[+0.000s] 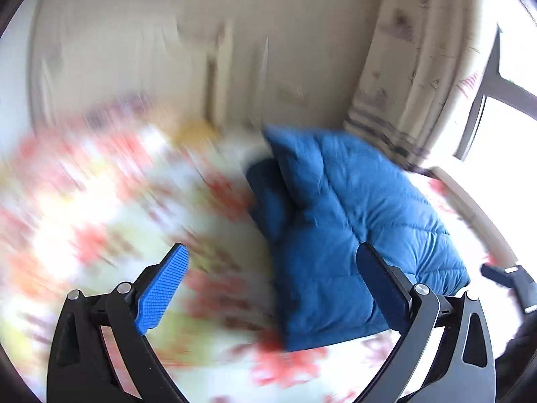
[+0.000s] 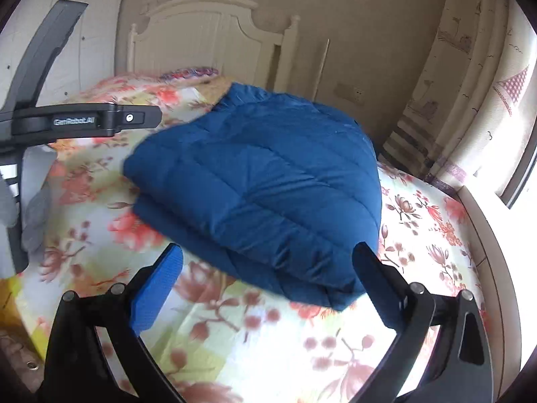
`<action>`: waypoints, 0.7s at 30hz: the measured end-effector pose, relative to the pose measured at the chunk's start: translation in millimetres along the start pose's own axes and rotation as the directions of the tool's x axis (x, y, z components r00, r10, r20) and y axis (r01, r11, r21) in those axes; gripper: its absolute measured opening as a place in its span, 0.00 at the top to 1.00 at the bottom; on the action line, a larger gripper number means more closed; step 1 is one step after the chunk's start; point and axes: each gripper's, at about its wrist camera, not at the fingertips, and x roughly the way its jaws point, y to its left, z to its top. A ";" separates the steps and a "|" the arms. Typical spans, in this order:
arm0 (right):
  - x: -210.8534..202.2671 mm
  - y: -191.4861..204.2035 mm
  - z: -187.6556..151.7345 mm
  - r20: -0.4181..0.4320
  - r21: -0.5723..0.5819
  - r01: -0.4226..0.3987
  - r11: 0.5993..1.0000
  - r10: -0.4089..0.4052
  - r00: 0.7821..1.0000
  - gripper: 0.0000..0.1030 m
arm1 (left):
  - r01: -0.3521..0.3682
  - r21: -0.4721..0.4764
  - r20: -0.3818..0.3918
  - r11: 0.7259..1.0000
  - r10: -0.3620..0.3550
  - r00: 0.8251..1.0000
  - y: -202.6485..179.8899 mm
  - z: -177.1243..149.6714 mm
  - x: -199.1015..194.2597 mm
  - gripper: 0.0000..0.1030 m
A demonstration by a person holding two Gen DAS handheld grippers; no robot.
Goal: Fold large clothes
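The puffy blue coat is lying folded in a thick bundle on the flowery bed, and both the left tongs and the right tongs are gaping wide and holding nothing, so the folding looks nearly done, maybe needing one last pat.

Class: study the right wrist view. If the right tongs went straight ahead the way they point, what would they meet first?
Most likely the folded blue jacket on the floral bedsheet. The right tongs stand open and empty, though depth is uncertain.
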 end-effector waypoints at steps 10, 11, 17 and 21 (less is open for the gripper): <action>-163.9 -22.5 12.5 0.266 0.191 0.071 0.979 -0.121 0.956 0.03 | -0.128 -0.030 0.269 0.991 0.131 0.954 -21.3 20.8 -165.9 0.04; -165.6 -22.1 14.7 0.262 0.200 0.078 0.977 -0.130 0.956 0.03 | -0.109 -0.012 0.259 0.994 0.109 0.960 -25.3 18.8 -169.2 0.04; -171.4 -21.9 4.9 0.241 0.197 0.075 0.978 -0.122 0.963 0.03 | -0.103 0.065 0.178 0.993 0.090 0.980 -41.9 -5.7 -154.6 0.04; -163.5 -17.5 5.3 0.231 0.192 0.091 0.977 -0.135 0.964 0.03 | -0.116 0.061 0.130 0.991 0.108 0.986 -42.7 -16.4 -139.1 0.04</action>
